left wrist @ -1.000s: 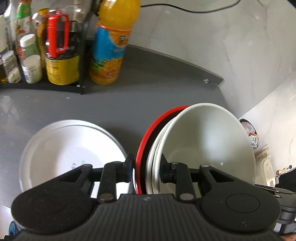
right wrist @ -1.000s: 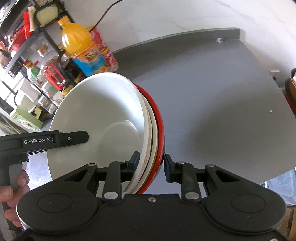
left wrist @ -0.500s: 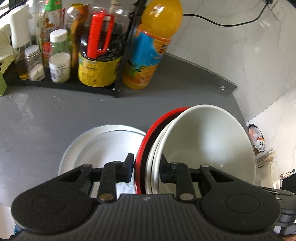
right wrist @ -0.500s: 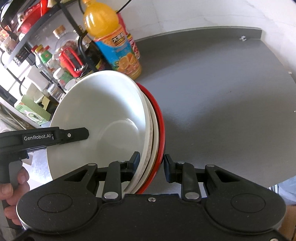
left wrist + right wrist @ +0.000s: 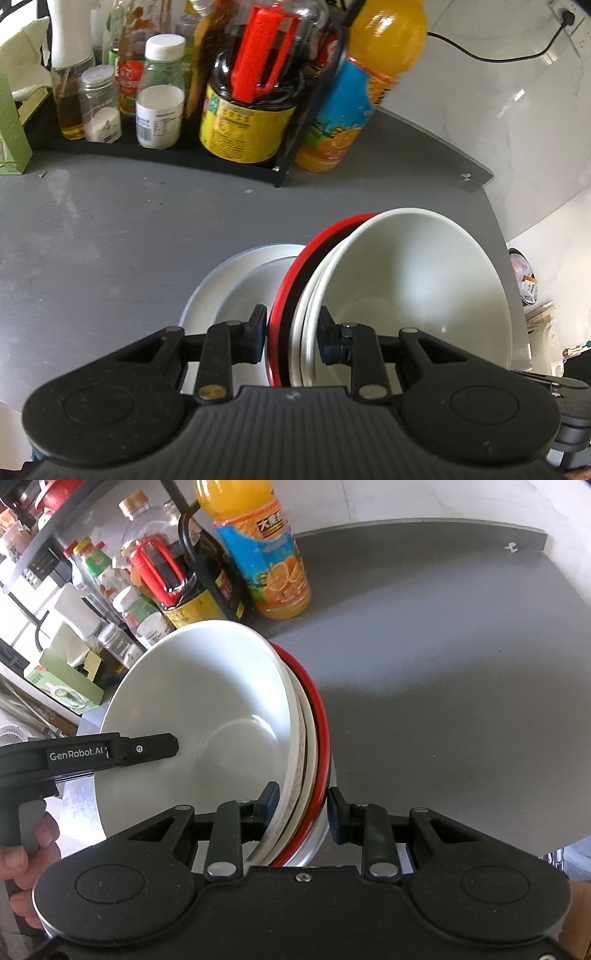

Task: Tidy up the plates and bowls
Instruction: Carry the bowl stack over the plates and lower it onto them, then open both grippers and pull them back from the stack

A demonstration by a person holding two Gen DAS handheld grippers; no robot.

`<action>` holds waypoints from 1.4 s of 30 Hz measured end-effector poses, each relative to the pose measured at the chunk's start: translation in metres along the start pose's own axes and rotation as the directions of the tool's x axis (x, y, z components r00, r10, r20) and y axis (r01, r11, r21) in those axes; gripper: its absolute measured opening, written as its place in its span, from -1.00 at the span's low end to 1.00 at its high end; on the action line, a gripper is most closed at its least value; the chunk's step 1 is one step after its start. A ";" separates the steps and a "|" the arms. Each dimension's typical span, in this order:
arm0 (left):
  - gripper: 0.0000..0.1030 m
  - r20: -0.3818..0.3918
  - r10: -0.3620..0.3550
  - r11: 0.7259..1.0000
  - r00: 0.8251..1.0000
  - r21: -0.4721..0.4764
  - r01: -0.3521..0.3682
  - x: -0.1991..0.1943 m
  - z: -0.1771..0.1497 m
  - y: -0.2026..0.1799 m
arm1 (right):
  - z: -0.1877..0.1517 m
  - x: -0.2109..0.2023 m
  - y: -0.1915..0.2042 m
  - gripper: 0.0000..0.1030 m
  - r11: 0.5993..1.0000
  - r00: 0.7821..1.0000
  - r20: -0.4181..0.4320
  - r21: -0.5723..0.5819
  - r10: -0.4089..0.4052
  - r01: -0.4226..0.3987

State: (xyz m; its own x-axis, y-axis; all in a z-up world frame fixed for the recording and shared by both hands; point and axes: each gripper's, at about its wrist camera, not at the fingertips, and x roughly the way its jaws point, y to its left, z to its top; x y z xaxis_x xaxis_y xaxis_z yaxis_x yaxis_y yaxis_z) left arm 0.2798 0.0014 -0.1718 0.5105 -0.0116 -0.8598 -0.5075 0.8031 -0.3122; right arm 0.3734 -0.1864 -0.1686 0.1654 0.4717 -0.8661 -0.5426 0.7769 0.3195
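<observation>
Black fingers [image 5: 258,334] of both grippers pinch the stacked bowls [image 5: 406,288].

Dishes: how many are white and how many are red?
White, in the held stack: 2 that I can tell apart, the top bowl and a dish under it
White, on the table: 1 plate
Red: 1 red dish at the back of the stack
Total: 4
</observation>
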 end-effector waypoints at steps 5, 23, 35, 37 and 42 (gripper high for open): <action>-0.49 -0.021 -0.006 1.000 1.000 -0.004 0.006 0.005 0.003 0.015 | -0.002 0.009 0.013 -0.48 1.000 1.000 -0.019 0.012 -0.011 0.012; -0.50 -0.084 -0.068 0.992 0.994 0.098 0.076 0.019 0.013 0.033 | -0.026 0.028 0.028 -0.45 0.984 0.996 -0.020 0.155 -0.082 0.085; 0.47 -0.017 -0.067 0.978 0.998 0.198 0.069 -0.009 0.017 0.018 | -0.039 -0.009 0.033 0.14 0.984 0.988 0.121 0.159 -0.100 0.080; 0.58 0.017 -0.066 0.977 0.998 0.204 0.061 -0.022 0.015 0.017 | -0.042 -0.019 0.031 0.27 0.984 0.984 0.147 0.159 -0.105 0.081; 0.75 0.067 -0.042 0.979 0.997 0.203 0.028 -0.047 0.001 0.013 | -0.053 -0.044 0.030 0.62 0.986 0.967 0.218 0.129 -0.133 0.106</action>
State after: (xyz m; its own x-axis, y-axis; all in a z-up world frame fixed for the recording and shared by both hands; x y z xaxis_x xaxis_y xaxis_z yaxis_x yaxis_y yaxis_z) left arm 0.2493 0.0130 -0.1350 0.5767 -0.0059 -0.8169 -0.3415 0.9067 -0.2477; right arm 0.3061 -0.2066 -0.1413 0.4116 0.4439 -0.7960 -0.4107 0.8700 0.2728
